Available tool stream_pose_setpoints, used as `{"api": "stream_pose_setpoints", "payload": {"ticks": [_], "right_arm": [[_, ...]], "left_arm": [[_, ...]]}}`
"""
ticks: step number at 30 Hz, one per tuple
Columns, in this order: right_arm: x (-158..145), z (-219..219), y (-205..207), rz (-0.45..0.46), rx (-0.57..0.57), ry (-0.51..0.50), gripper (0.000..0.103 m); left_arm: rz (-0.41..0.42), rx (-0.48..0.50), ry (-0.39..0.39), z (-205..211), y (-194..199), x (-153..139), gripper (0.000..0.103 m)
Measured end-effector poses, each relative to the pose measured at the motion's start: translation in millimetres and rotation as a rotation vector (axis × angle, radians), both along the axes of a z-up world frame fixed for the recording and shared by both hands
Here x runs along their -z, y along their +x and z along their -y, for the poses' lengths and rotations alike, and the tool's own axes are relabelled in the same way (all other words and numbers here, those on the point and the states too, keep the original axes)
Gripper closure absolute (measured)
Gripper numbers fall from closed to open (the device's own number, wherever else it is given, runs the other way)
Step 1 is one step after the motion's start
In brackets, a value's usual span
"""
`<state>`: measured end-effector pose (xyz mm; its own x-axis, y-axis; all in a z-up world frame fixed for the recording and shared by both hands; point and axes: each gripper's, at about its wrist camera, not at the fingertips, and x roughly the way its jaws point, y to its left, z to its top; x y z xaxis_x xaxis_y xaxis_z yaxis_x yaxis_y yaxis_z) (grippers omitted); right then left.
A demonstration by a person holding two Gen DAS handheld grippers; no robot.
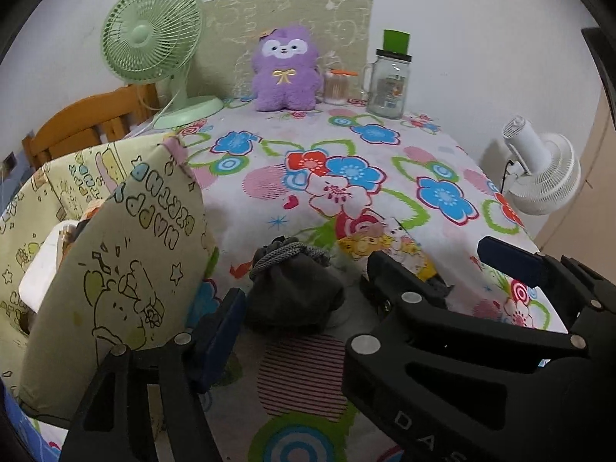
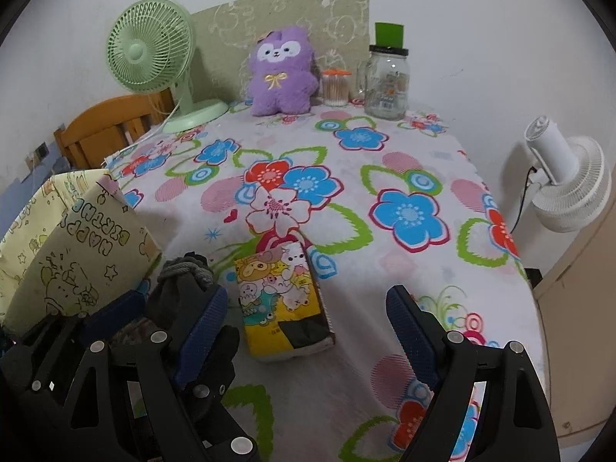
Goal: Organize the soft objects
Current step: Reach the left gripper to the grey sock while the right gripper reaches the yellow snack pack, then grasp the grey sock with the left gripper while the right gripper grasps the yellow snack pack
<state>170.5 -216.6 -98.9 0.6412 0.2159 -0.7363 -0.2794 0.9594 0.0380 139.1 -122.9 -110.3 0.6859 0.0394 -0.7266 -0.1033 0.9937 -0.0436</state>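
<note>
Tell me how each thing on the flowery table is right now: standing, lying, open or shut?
Dark bundle: lying, between the left gripper's open fingers.
Tissue pack: lying flat.
Right gripper: open, empty.
Gift bag: upright, open.
Purple plush: sitting upright.
Glass jar: upright, lid on.
Green fan: standing.
</note>
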Motion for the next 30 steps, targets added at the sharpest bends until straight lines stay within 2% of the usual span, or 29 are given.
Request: {"api": "stream_pose_setpoints", "payload": {"ticks": [4, 7, 11, 14, 22, 25, 27, 28, 30], "right_arm": [[5, -6, 6, -0.014, -0.035, 0.001, 0.018], [11, -10, 12, -0.044, -0.058, 0.0, 0.025], [20, -15, 18, -0.088, -0.083, -0.008, 0.043], [23, -16, 21, -0.099, -0.088, -0.013, 0.049], [21, -9, 17, -0.086, -0.06, -0.011, 0.05], [21, -8, 14, -0.087, -0.065, -0.005, 0.05], [20, -7, 13, -0.087, -0.069, 0.004, 0.05], [19, -6, 11, -0.083, -0.058, 0.002, 0.05], [18, -1, 10, -0.079, -0.037, -0.003, 0.05]], "left_arm": [[-0.011, -0.007, -0.019, -3, 3, 4, 0.027], [-0.034, 0.001, -0.027, -3, 6, 10, 0.027], [-0.051, 0.01, -0.01, -1, 9, 14, 0.025], [-0.051, 0.012, -0.003, 0, 10, 15, 0.023], [-0.045, 0.047, 0.0, 3, 9, 14, 0.022], [-0.043, 0.074, -0.006, 5, 6, 13, 0.032], [-0.033, 0.037, 0.043, 4, 6, 13, 0.067], [-0.037, 0.035, 0.039, 2, 7, 14, 0.065], [-0.038, 0.034, 0.017, -2, 7, 13, 0.072]]}}
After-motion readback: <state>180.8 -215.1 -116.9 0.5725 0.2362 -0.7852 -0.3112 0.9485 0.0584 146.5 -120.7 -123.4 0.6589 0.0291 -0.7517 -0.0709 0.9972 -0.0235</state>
